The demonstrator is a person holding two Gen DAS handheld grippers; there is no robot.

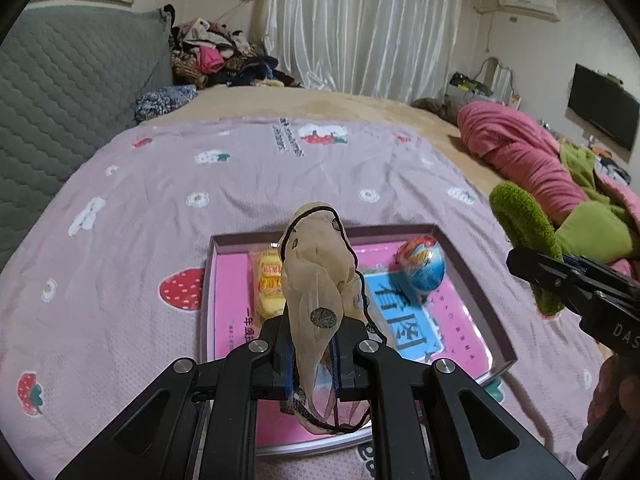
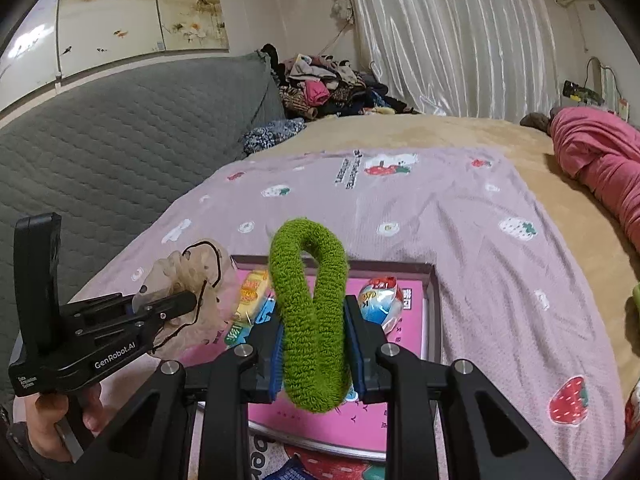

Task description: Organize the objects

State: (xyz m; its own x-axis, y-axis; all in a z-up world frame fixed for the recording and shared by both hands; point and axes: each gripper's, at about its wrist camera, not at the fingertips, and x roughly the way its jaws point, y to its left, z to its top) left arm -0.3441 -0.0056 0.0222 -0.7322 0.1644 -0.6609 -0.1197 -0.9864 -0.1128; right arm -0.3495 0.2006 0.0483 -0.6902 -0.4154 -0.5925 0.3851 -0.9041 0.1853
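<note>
Green fuzzy scrunchie, beige sheer scrunchie (black-edged), strawberry-print lilac sheet

Beige scrunchie in left gripper above box

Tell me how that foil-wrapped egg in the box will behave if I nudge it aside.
The egg will probably roll: it is rounded and lies on the box's smooth pink floor. Its glossy foil looks slippery. The raised rim should stop it.
</note>
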